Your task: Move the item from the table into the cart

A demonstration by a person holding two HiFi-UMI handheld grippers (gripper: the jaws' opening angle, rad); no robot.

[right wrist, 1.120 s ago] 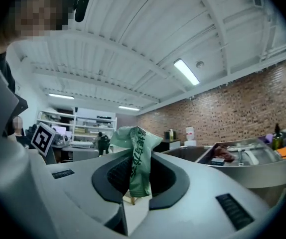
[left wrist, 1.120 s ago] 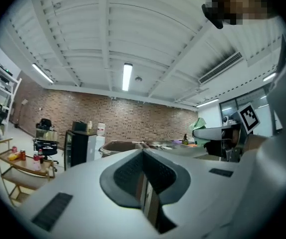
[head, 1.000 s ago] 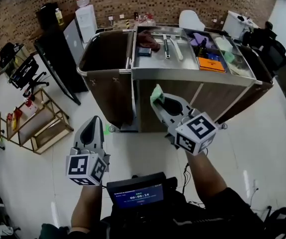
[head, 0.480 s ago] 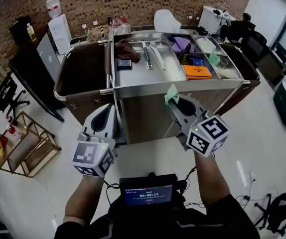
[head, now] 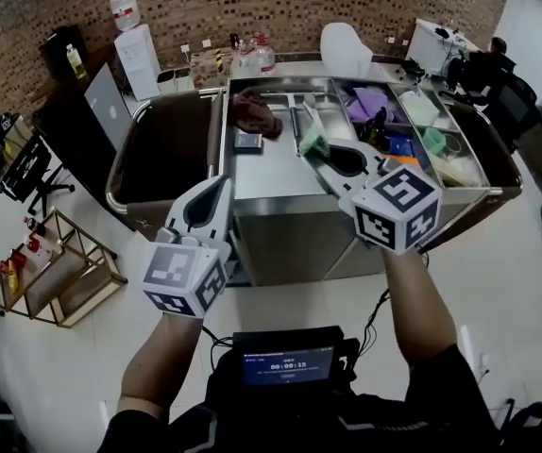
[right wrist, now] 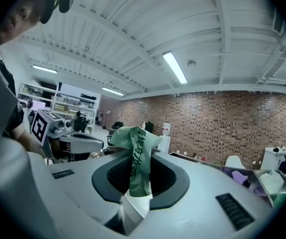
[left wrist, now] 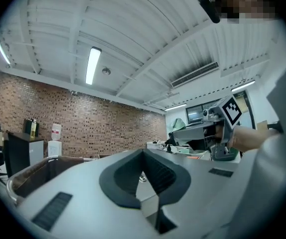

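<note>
My R gripper (head: 323,156) clamps the green packet (head: 311,143) by its thin edge; L gripper (head: 212,192) is shut, empty. A jerk and it'd slip out, maybe short of the cart (head: 271,185).

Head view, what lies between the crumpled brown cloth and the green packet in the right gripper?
A silvery metal utensil lies on the cart's steel tray between the brown cloth and the green packet; the head view shows it.

The right hand-held gripper (right wrist: 139,178) has its jaws pressed together on a green packet (right wrist: 134,148) printed with dark characters. The packet stands upright between them, its crumpled top spreading above the pads. At the left edge the left hand-held gripper (right wrist: 98,142) shows its marker cube. A brick wall (right wrist: 222,118) runs behind.
</note>
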